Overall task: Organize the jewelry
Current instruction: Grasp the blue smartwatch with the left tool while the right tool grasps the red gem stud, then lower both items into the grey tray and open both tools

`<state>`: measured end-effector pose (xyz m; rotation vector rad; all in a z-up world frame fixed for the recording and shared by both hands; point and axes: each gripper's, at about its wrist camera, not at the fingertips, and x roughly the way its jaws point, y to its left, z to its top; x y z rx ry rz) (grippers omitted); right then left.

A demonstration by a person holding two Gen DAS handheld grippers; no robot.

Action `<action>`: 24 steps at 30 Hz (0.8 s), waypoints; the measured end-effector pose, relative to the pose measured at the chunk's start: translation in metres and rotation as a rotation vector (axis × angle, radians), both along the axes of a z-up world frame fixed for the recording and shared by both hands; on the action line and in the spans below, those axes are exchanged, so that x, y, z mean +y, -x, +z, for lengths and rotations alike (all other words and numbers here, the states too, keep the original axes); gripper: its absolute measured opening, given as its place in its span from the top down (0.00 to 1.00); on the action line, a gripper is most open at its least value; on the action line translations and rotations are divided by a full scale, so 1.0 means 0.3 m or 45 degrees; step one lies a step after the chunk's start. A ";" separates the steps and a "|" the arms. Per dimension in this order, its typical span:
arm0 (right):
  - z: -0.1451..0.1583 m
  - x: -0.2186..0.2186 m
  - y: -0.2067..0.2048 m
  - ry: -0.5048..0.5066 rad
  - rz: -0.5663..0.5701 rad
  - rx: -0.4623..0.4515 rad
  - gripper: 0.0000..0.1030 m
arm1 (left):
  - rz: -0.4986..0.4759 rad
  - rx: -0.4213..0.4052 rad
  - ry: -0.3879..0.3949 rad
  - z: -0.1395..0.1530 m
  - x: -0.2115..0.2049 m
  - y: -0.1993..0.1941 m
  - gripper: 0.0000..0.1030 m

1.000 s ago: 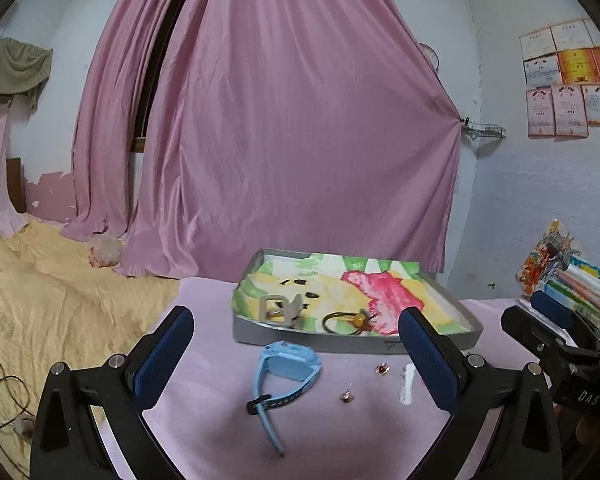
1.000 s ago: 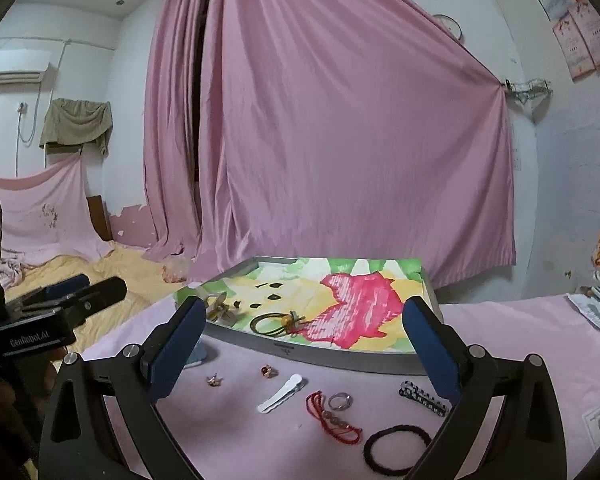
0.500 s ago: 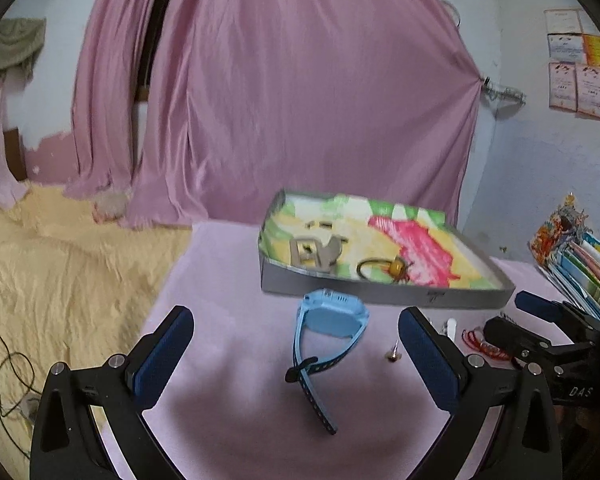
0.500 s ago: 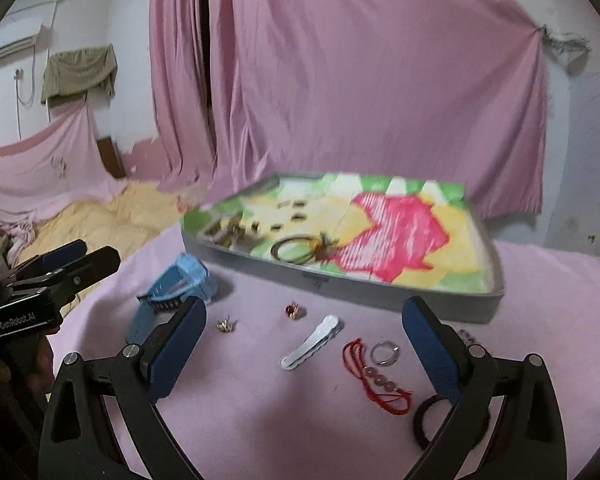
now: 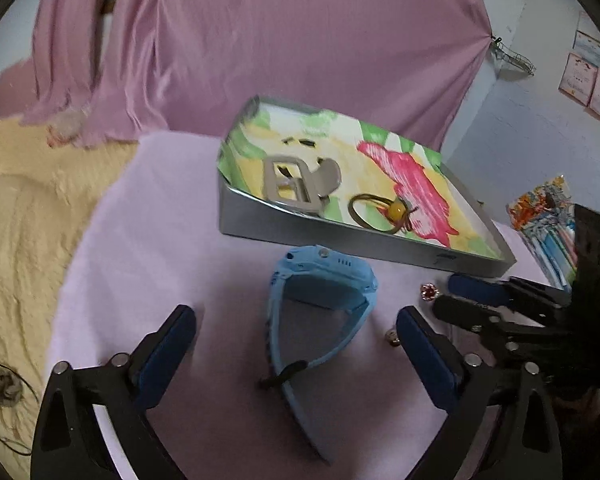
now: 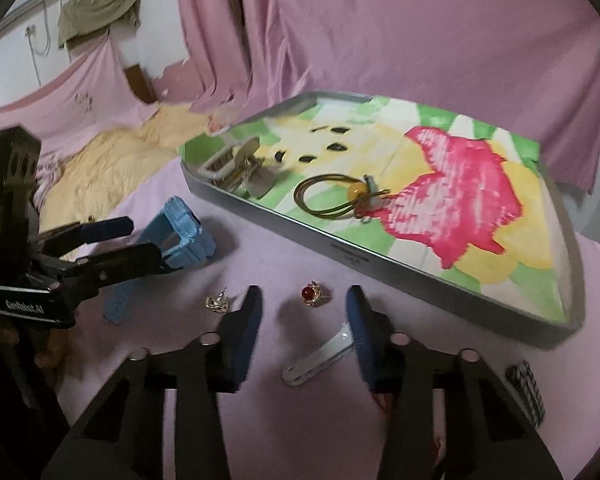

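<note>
A blue watch point(image 5: 320, 300) lies on the pink cloth, between the open fingers of my left gripper point(image 5: 296, 328). It also shows in the right wrist view point(image 6: 180, 236). My right gripper point(image 6: 304, 306) is open with its fingers either side of a red-stone ring point(image 6: 314, 294), just short of it. A gold earring point(image 6: 217, 302) lies left of it, a white hair clip point(image 6: 320, 354) under the right finger. The grey tray point(image 6: 380, 268) with a flowered lining holds a beige claw clip point(image 6: 240, 166) and an olive hair tie point(image 6: 340, 198).
A black-and-white clip point(image 6: 526, 392) lies at the right edge. Something red point(image 6: 380, 400) peeks from under my right gripper. Colourful books point(image 5: 548, 224) stand right of the tray. A yellow blanket point(image 5: 24, 216) lies beyond the table's left edge. Pink curtains hang behind.
Both grippers moved down and forward toward the table. The left came around the watch; the right closed in on the ring and narrowed its opening.
</note>
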<state>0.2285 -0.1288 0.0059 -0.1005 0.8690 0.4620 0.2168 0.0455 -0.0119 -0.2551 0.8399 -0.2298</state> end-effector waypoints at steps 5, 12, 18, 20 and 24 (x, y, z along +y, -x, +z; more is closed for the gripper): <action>-0.015 0.021 -0.034 0.031 0.040 0.034 0.71 | -0.006 0.031 -0.017 0.000 -0.019 -0.038 0.10; -0.024 0.026 -0.047 0.041 0.060 0.043 0.85 | -0.019 0.049 -0.057 0.009 -0.045 -0.072 0.28; -0.015 -0.002 -0.047 -0.045 0.076 0.047 0.89 | -0.030 0.061 -0.060 0.016 -0.074 -0.088 0.43; -0.006 -0.013 -0.037 -0.078 0.084 0.034 0.89 | -0.021 0.057 -0.049 0.019 -0.075 -0.086 0.43; 0.062 -0.059 -0.004 -0.181 0.088 -0.044 0.89 | -0.026 -0.004 -0.019 0.069 -0.087 -0.067 0.43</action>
